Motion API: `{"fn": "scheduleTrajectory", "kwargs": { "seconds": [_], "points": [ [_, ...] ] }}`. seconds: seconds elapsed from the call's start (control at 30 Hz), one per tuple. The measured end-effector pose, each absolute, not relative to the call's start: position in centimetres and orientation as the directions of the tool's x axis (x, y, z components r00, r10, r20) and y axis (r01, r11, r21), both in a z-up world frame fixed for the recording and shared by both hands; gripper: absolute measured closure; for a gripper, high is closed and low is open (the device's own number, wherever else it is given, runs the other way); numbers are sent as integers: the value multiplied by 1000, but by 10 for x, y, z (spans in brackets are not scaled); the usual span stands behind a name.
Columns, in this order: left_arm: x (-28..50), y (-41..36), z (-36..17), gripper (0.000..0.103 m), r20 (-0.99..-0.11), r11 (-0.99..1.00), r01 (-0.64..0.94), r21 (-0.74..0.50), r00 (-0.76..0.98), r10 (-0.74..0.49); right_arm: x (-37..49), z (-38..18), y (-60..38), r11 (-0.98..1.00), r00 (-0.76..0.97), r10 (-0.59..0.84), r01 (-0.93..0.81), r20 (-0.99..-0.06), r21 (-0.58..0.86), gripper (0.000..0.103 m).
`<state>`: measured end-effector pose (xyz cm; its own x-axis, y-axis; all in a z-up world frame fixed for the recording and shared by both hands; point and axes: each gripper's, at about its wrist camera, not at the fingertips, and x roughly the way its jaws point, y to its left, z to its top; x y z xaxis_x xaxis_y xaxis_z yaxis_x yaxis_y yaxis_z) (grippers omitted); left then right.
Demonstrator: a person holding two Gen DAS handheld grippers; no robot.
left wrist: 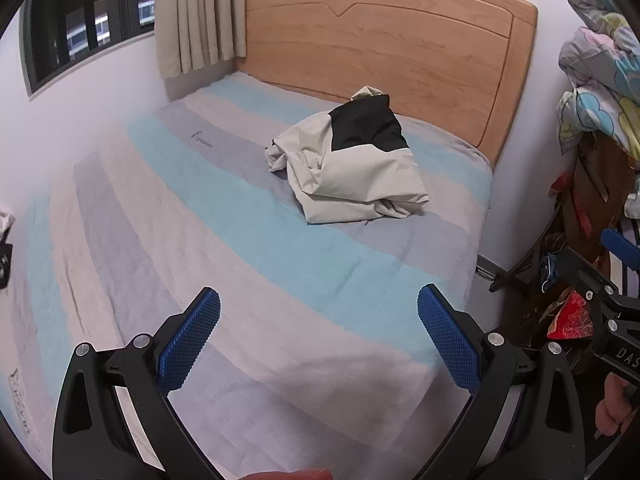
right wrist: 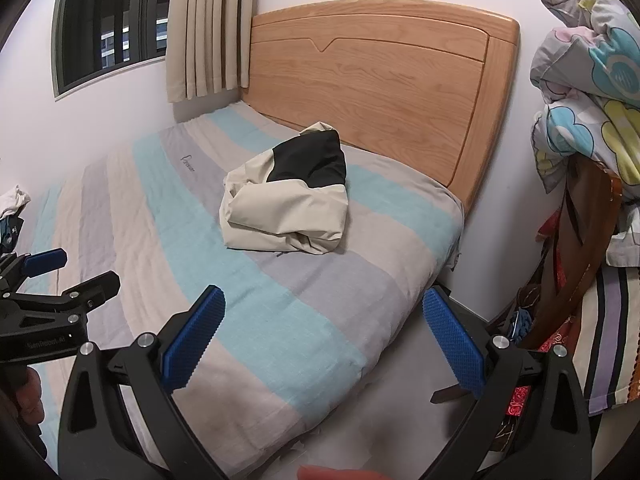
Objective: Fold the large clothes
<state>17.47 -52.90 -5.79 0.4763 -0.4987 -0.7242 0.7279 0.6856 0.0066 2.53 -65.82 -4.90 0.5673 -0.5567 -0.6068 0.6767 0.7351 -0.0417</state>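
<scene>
A cream and black jacket [left wrist: 348,160] lies bunched in a heap on the striped bed [left wrist: 240,240], close to the wooden headboard. The same jacket [right wrist: 288,200] shows in the right wrist view, well beyond the fingers. My left gripper [left wrist: 319,336] hovers open over the near part of the bed, nothing between its blue pads. My right gripper [right wrist: 324,336] is also open and empty, held above the bed's near right corner. Each gripper appears at the edge of the other's view, the right gripper [left wrist: 616,276] at right and the left gripper [right wrist: 48,280] at left.
The wooden headboard [left wrist: 380,52] stands at the far end. A window and beige curtain [left wrist: 196,16] fill the left wall. Patterned bedding [right wrist: 588,80] is piled over a cluttered rack at the right. Small clothes [right wrist: 12,208] lie at the bed's left edge.
</scene>
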Motion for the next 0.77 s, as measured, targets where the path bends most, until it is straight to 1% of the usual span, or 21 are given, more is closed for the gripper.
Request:
{"fn": "scheduleTrajectory", "kwargs": {
  "seconds": [0.2,0.37,0.47,0.6,0.77],
  "points": [
    [175,-532,-57,6,-724,680,733,13,476,-499,27,-49,-659,735,568,-557,677,-605,-41,8],
    [174,-528,-53,6,-687,691,722,-8,498,-529,24,-49,-656,730,565,-561,682,-605,-39,8],
    [170,-528,-52,6,-682,680,733,-8,493,-540,24,-49,-654,729,564,-563,684,-604,-40,8],
    [172,-534,-56,6,-713,667,745,-10,462,-527,22,-49,-654,726,564,-561,687,-606,-34,8],
    [171,-537,-58,6,-716,660,751,-1,460,-525,19,-48,-653,722,564,-562,691,-605,-28,7]
  ]
}}
